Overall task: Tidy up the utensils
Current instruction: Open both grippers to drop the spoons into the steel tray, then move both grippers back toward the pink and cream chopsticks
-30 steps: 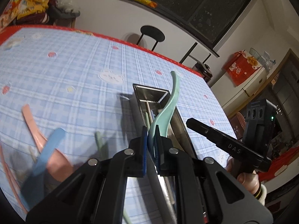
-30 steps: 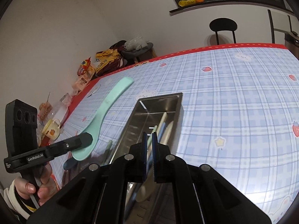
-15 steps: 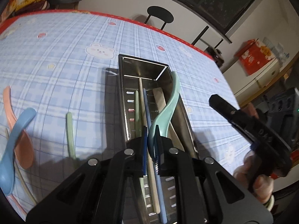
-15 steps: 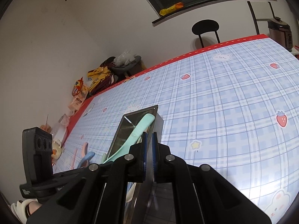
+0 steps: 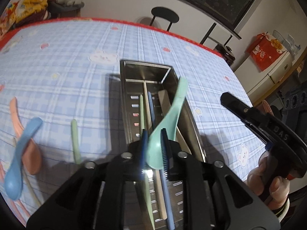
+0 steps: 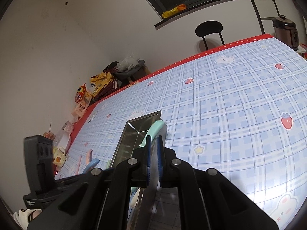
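My left gripper (image 5: 155, 150) pinched the bowl of a mint green spoon (image 5: 168, 115), whose handle slanted up and away over the right side of the metal tray (image 5: 126, 103). The spoon was above the tray but not yet lying in it. My right gripper (image 6: 153, 161) hung off to the side, its fingers drawn close with only a narrow slit between them and nothing that I could see held there; the tray's near wall ran just beyond their tips.

Inside the tray several long pieces already lay lengthwise: a pale green stick (image 5: 142, 111), a wooden chopstick (image 5: 146, 103), a blue stick (image 5: 151, 111) and a broader wooden piece (image 5: 164, 99). So a good share of the sorting looked done.

On the blue checked tablecloth (image 5: 76, 61), to the left of the tray, a blue spoon (image 5: 21, 153) lay across a pink spoon (image 5: 25, 140), and a short green stick (image 5: 75, 140) lay between them and the tray. A thin pale stick at the left edge was too blurred for me to name. I judged the mint spoon was next to be let go, with at least those three pieces left.
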{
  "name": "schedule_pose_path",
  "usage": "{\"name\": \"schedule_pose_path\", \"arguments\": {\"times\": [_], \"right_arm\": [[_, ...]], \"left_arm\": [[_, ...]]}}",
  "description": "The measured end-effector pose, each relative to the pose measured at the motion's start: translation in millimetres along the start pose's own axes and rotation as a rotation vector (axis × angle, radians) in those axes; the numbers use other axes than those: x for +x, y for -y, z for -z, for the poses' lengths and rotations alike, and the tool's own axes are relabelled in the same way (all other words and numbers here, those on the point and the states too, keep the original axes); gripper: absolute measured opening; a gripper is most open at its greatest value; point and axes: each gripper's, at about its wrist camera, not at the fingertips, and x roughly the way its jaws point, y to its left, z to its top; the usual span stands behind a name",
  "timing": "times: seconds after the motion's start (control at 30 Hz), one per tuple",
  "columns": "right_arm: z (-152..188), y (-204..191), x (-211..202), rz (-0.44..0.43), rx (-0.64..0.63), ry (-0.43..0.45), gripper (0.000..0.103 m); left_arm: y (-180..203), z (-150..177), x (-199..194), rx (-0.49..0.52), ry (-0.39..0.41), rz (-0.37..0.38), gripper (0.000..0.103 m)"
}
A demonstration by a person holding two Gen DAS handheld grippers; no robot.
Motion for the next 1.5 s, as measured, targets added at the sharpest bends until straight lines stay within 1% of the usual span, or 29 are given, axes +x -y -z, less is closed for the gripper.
{"name": "schedule_pose_path", "arguments": {"times": [0.1,0.13,0.17,0.2,0.23,0.27,0.3,0.33,0.37,0.4,0.43,0.47,0.53,0.57,0.6,0.63,0.7,0.77,0.9,1.03,1.27,1.4,1.47,1.5], "right_arm": [[1,0,1,0.004,0.000,-0.005,0.008],[1,0,2,0.006,0.002,-0.006,0.009],[1,1,3,0.007,0.005,-0.008,0.011],[1,2,3,0.011,0.008,-0.008,0.021],[1,2,3,0.017,0.011,-0.004,0.036],[1,2,2,0.022,0.012,0.002,0.043],[1,0,0,0.032,0.010,0.012,0.055],[1,-1,-2,0.036,0.006,0.020,0.063],[1,-3,-4,0.045,0.001,0.028,0.067],[1,-6,-7,0.062,0.000,0.036,0.076],[2,-8,-9,0.070,0.001,0.040,0.082],[4,-11,-13,0.073,0.004,0.046,0.084],[8,-19,-19,0.074,0.005,0.053,0.092],[11,-25,-21,0.076,0.002,0.050,0.093],[13,-29,-22,0.077,-0.002,0.045,0.097],[17,-36,-23,0.081,-0.009,0.036,0.097],[26,-54,-22,0.102,-0.023,0.014,0.097],[32,-67,-21,0.104,-0.035,0.001,0.097],[48,-105,-17,0.096,-0.086,-0.020,0.097],[61,-138,-10,0.091,-0.143,-0.048,0.097],[85,-184,12,0.113,-0.235,-0.099,0.097],[102,-209,24,0.117,-0.306,-0.115,0.097],[111,-217,30,0.118,-0.337,-0.129,0.095],[116,-222,33,0.115,-0.351,-0.140,0.089]], "left_arm": [[1,-2,-17,0.025,0.044,-0.005,0.025],[-1,-4,-26,0.034,0.068,-0.015,0.029],[-4,-5,-32,0.037,0.084,-0.021,0.036],[-7,-7,-40,0.037,0.101,-0.026,0.041],[-11,-8,-48,0.036,0.120,-0.031,0.050],[-16,-9,-57,0.036,0.139,-0.038,0.052],[-20,-9,-64,0.037,0.155,-0.045,0.055],[-26,-8,-73,0.038,0.174,-0.053,0.061],[-32,-8,-81,0.039,0.187,-0.062,0.061],[-37,-8,-88,0.041,0.196,-0.071,0.064],[-44,-8,-94,0.043,0.204,-0.078,0.079],[-52,-6,-106,0.044,0.228,-0.092,0.093],[-63,-5,-122,0.058,0.274,-0.115,0.094],[-70,-4,-132,0.077,0.286,-0.141,0.094],[-75,-3,-138,0.086,0.290,-0.153,0.096],[-81,-2,-144,0.092,0.297,-0.165,0.097],[-93,1,-155,0.102,0.305,-0.183,0.097],[-107,5,-165,0.109,0.310,-0.197,0.097],[-136,17,-184,0.109,0.329,-0.205,0.097],[-161,32,-193,0.128,0.323,-0.206,0.097],[-191,57,-184,0.172,0.265,-0.199,0.097],[-207,70,-174,0.169,0.229,-0.197,0.097],[-214,74,-169,0.167,0.215,-0.196,0.097],[-218,77,-168,0.165,0.209,-0.192,0.097]]}}
